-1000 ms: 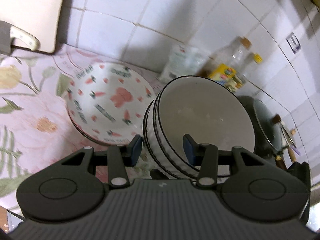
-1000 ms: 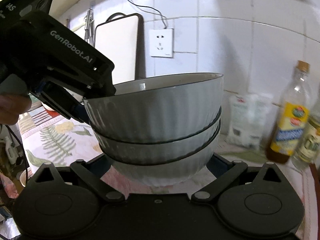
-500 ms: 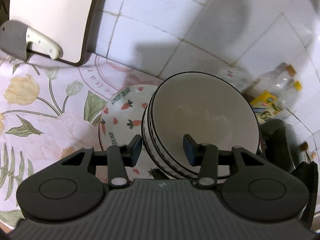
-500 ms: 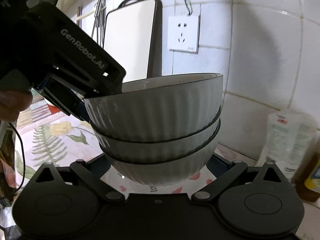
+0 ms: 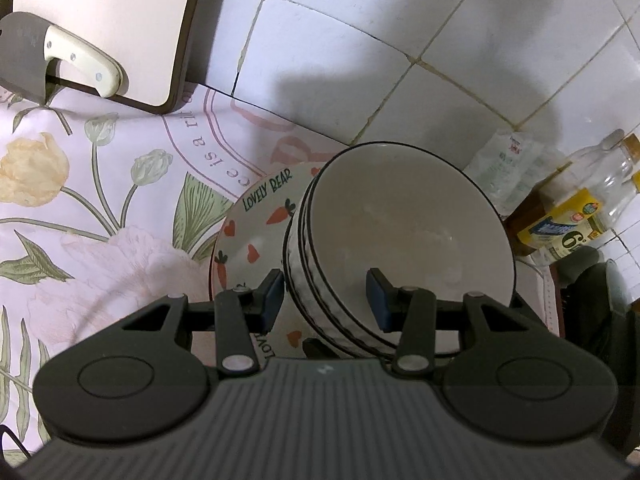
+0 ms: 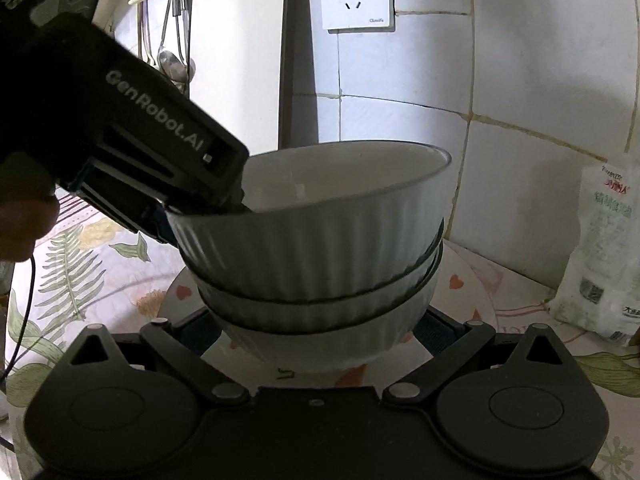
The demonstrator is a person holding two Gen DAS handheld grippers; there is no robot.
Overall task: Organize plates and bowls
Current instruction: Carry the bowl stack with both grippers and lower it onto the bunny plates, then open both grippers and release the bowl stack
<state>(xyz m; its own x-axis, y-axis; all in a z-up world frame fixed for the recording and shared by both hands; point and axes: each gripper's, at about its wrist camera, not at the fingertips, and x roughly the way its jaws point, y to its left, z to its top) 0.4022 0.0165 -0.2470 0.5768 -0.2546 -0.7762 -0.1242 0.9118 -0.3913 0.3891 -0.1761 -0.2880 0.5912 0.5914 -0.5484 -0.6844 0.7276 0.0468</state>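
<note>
A stack of three white ribbed bowls with dark rims is held between both grippers. My left gripper is shut on the near wall of the stack, one pad inside the top bowl and one outside. In the right wrist view the stack fills the middle, and my right gripper is shut on the bottom bowl from both sides. The left gripper's body comes in from the upper left. Under the stack lies a carrot-patterned dish lettered "LOVELY BEAR"; I cannot tell if the stack touches it.
A cutting board leans on the tiled wall at the back left, with a cleaver in front. Oil bottles and a white bag stand at the right. A dark pan is beside them. A floral cloth covers the counter.
Both grippers carried the bowl stack leftward and lower, over the carrot-patterned dish. The bottles slid toward the right edge of view and the cutting board came closer.
</note>
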